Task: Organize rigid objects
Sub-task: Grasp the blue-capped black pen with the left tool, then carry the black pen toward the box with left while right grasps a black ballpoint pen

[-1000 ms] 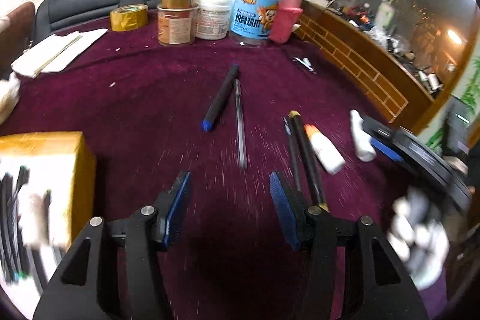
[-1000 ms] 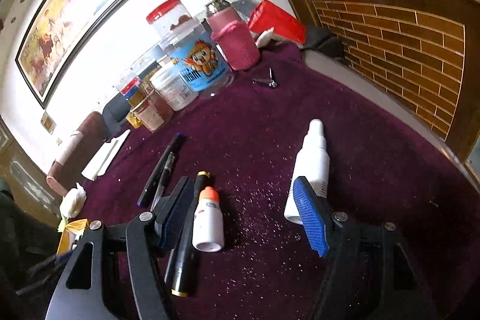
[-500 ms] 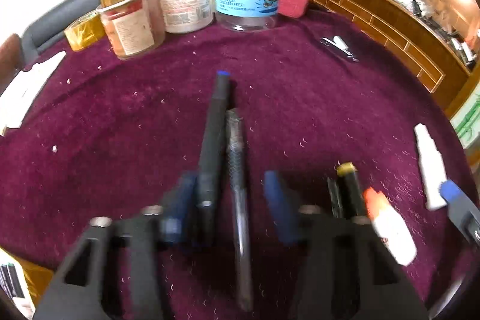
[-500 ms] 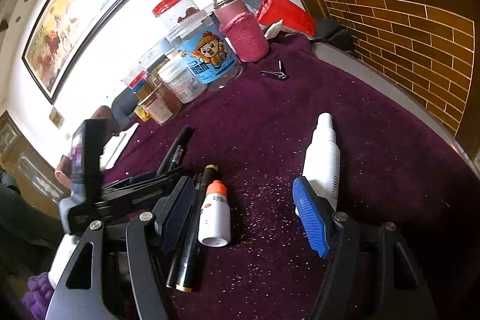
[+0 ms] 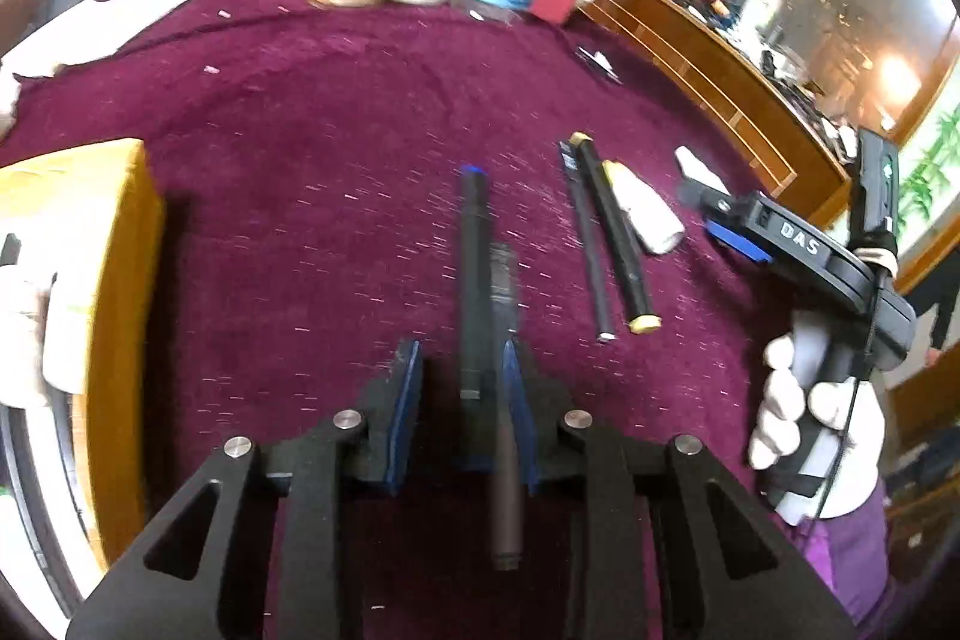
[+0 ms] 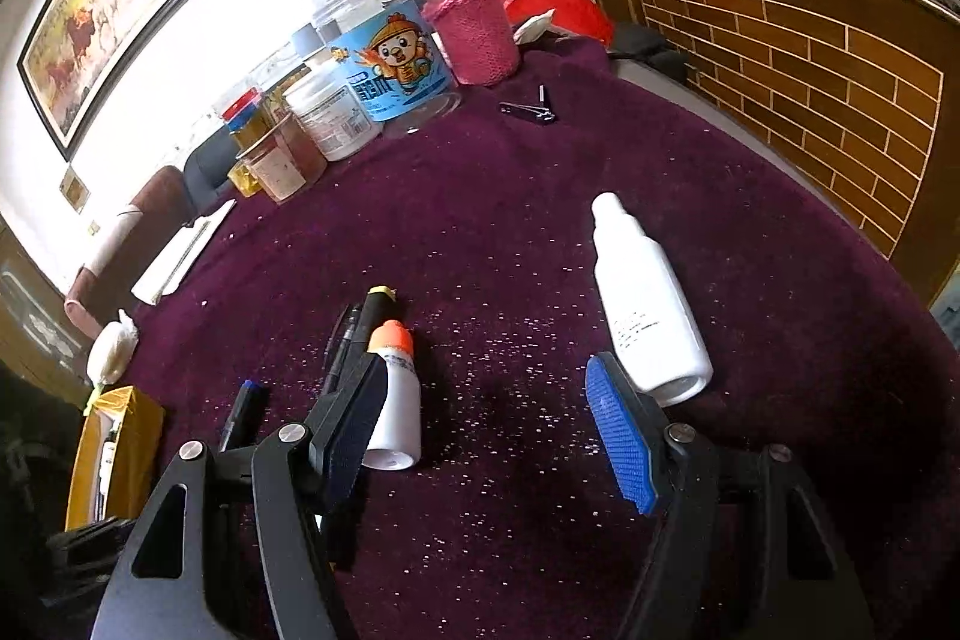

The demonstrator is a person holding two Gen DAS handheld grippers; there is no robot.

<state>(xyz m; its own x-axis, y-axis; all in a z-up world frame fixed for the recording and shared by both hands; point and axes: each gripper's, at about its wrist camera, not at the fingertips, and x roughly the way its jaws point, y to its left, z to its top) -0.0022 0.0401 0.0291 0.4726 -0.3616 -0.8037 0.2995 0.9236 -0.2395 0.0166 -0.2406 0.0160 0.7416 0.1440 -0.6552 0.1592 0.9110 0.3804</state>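
My left gripper [image 5: 459, 370] holds two pens between its blue pads: a black pen with a blue tip [image 5: 474, 268] and a grey ballpoint [image 5: 504, 400], both lifted off the purple cloth; the left pad stands a little off them. A black marker with yellow ends [image 5: 612, 232], a thin pen [image 5: 585, 244] and a small white bottle with an orange cap [image 6: 393, 388] lie to the right. My right gripper [image 6: 486, 430] is open and empty above the cloth, between the small bottle and a white spray bottle [image 6: 648, 304].
A yellow box [image 5: 114, 292] with pens in it stands at the left. Jars, tubs and a pink bottle [image 6: 474, 22] crowd the far edge. A nail clipper [image 6: 531, 109] lies near them. A brick-patterned wooden counter [image 6: 828, 58] borders the right.
My left gripper moved over the two pens, closed on them and raised them, swinging left toward the yellow box. My right gripper stayed open and almost still.
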